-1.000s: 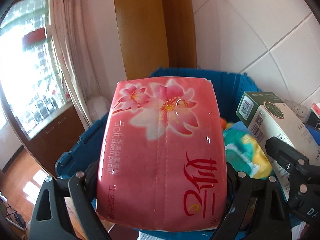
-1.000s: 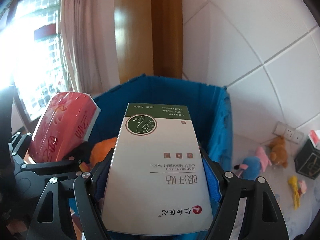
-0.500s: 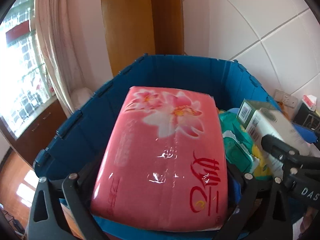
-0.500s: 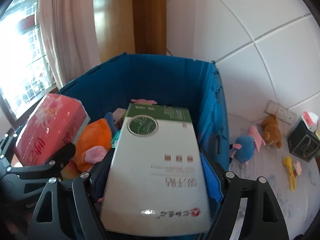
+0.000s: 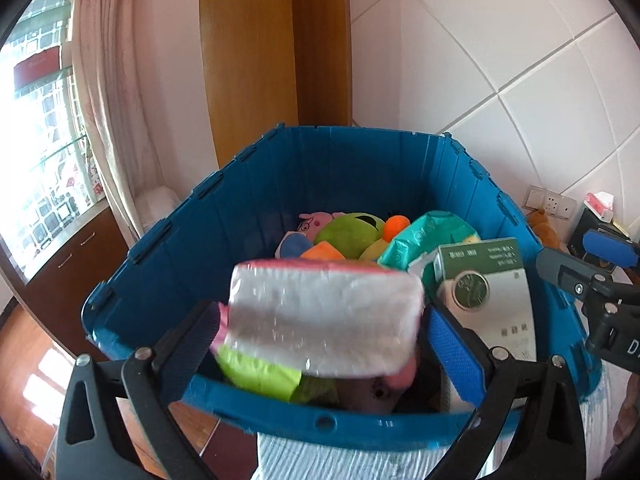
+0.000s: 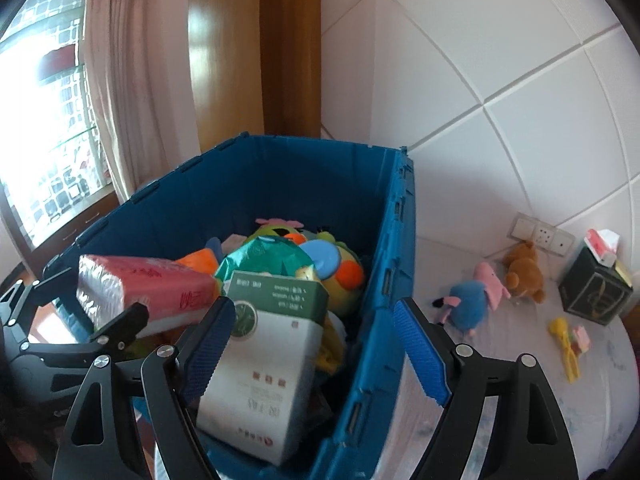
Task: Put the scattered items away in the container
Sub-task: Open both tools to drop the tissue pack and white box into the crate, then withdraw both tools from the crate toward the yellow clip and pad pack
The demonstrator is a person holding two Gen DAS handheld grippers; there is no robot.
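A blue crate [image 5: 248, 200] [image 6: 384, 320] holds plush toys and packets. The pink tissue pack [image 5: 324, 320] [image 6: 148, 292] lies in the crate, end toward the camera, between the fingers of my open left gripper [image 5: 320, 344], no longer pinched. The white and green box [image 6: 264, 364] [image 5: 492, 292] leans inside the crate, free of my open right gripper [image 6: 316, 344]. Both grippers hover over the crate's near edge.
On the white surface right of the crate lie a blue and pink plush [image 6: 472, 300], a brown bear [image 6: 524, 272], a yellow toy [image 6: 568, 344] and a dark tissue box [image 6: 596, 288]. A tiled wall, wooden post, curtain and window stand behind.
Both grippers have opened. The pink tissue pack and the white box have dropped from the fingers into the crate, and both grippers have pulled back a little.
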